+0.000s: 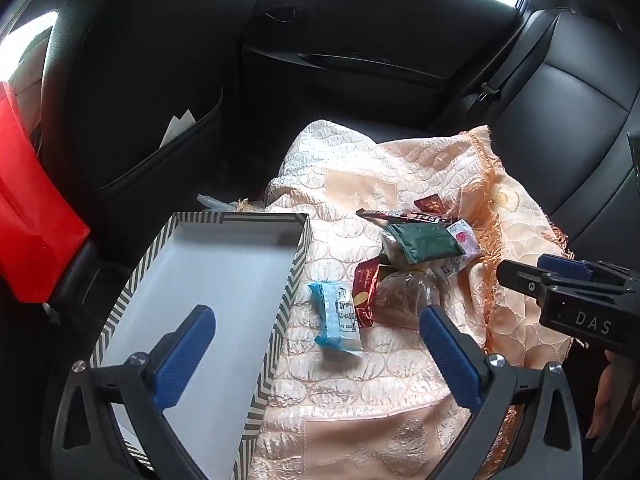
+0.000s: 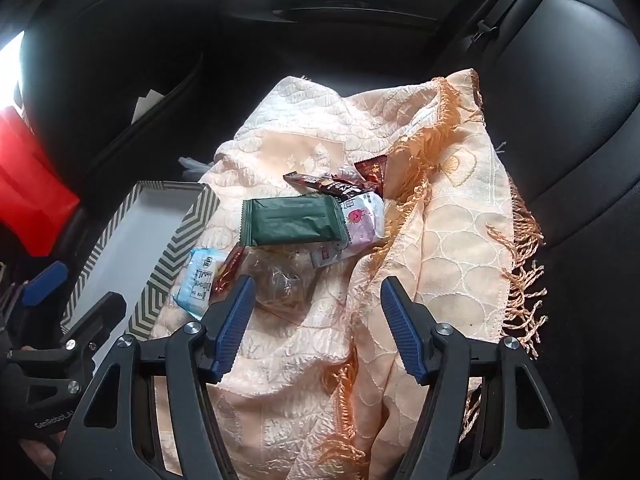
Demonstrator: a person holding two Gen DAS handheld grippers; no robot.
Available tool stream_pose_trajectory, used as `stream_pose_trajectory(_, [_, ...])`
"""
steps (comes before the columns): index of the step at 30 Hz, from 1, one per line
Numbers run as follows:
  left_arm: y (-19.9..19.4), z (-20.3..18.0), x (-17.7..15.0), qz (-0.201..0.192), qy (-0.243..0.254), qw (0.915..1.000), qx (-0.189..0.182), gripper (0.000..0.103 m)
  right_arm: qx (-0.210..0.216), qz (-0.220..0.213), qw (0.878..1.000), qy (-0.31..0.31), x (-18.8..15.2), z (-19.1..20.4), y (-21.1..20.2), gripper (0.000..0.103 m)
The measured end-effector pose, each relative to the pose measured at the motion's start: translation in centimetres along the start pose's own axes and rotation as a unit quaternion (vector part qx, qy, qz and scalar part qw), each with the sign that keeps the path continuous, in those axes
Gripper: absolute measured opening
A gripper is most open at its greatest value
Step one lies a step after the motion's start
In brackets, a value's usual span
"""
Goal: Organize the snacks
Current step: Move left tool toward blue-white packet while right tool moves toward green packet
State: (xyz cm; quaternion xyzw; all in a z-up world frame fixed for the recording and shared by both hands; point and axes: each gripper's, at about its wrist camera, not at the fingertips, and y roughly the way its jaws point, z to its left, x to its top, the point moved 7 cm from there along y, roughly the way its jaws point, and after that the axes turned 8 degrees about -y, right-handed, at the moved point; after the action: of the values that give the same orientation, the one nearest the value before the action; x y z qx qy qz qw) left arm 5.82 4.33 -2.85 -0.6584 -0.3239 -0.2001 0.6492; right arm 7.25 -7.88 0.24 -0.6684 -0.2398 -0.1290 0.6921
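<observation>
1. Both tongs pointed steeply down over the car's back seat. The left gripper [image 1: 316, 352] stood spread at its widest and held nothing, one finger above the box [image 1: 208, 280], the other above the blanket [image 1: 360, 392]. The right gripper [image 2: 318, 320] gaped nearly as wide, also empty, hovering just short of the snack pile.
2. Only the left wrist view showed the right gripper [image 1: 560, 284] from the side, with part of a hand behind it; the right wrist view showed the left gripper's body low at its left edge and more of the blanket's orange fringe [image 2: 524, 256].
3. One zigzag-striped box lay bare beside the blanket. Snacks counted on the blanket: one green packet [image 2: 294, 220], one light-blue packet [image 1: 338, 316], one white-and-pink packet [image 2: 364, 216], one clear wrapper [image 2: 280, 280], one long dark bar [image 2: 328, 186], plus two dark-red packets [image 1: 366, 288]. A red bag [image 1: 28, 208] stood left.
</observation>
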Motion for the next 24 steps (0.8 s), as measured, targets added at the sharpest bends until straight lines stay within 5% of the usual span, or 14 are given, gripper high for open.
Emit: stream_pose_trajectory(24, [2.0,0.4,-0.7,0.025,-0.019,0.9995,-0.004,0.103,0.004,0.013,1.000,-0.015,-0.1,0.7,0.8,0.066])
